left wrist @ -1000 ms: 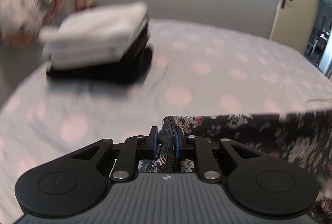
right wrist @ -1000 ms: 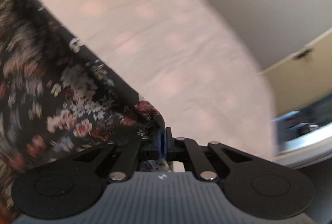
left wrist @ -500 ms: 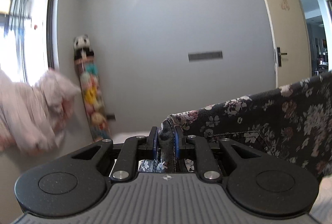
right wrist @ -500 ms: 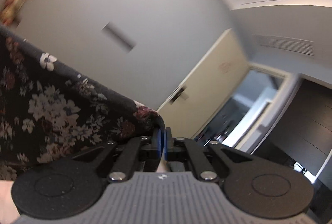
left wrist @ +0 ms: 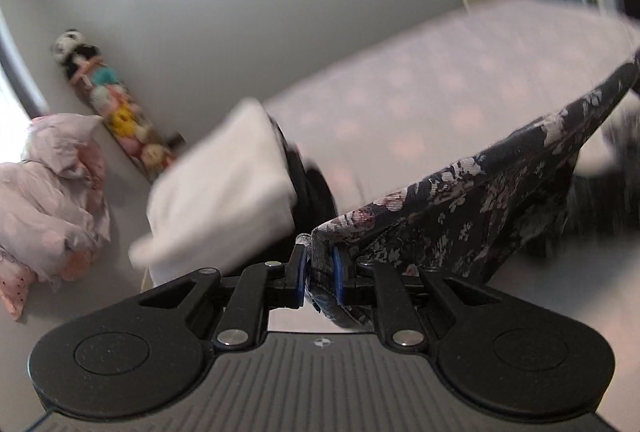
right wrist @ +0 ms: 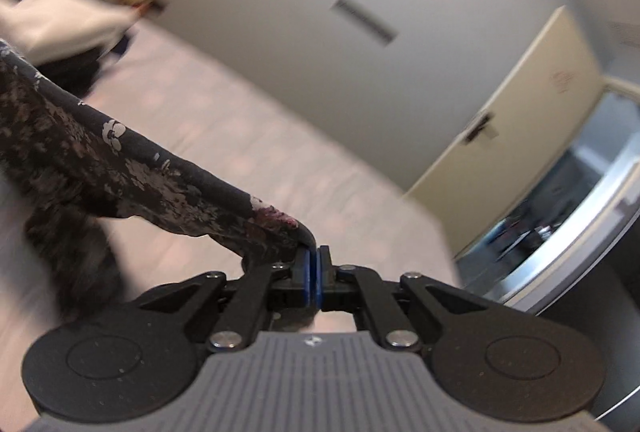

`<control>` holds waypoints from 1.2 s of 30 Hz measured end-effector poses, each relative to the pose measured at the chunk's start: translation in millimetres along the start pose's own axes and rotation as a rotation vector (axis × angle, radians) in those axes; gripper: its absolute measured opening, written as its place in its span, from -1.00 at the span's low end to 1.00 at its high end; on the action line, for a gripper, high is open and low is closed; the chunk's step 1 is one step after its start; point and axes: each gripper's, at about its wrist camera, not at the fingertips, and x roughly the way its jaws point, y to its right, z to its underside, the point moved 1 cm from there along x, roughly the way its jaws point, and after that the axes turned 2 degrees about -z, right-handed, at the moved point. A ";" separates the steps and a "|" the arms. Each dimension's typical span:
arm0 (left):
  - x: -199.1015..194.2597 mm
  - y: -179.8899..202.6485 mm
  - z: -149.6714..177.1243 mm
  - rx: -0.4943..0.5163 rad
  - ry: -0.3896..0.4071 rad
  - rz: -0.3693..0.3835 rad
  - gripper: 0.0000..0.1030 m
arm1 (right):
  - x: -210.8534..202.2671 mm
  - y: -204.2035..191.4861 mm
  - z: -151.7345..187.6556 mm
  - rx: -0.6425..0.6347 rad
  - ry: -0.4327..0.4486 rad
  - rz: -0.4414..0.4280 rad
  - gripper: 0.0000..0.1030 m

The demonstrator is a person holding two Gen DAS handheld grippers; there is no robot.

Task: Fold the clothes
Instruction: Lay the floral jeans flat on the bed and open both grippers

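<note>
A dark floral garment (left wrist: 472, 208) hangs stretched between both grippers above the bed. My left gripper (left wrist: 319, 264) is shut on one corner of it; the cloth runs from there up to the right. My right gripper (right wrist: 314, 264) is shut on the other corner; the floral garment (right wrist: 120, 168) runs from there up to the left and sags down toward the bed. The lower part of the garment is blurred.
A stack of folded clothes, white (left wrist: 224, 188) over black, sits on the pale dotted bed sheet (left wrist: 420, 100); the stack also shows in the right wrist view (right wrist: 56, 28). A pink bundle (left wrist: 48, 188) lies at the left. A door (right wrist: 520, 112) stands at the right.
Both grippers have tilted back down from facing the wall toward the bed, still holding the garment stretched between them. The folded stack and the bed are in view again.
</note>
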 end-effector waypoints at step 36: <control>81.0 -45.0 125.0 -0.307 -0.494 0.294 0.21 | 51.1 14.1 137.3 0.615 -0.514 -0.363 -0.14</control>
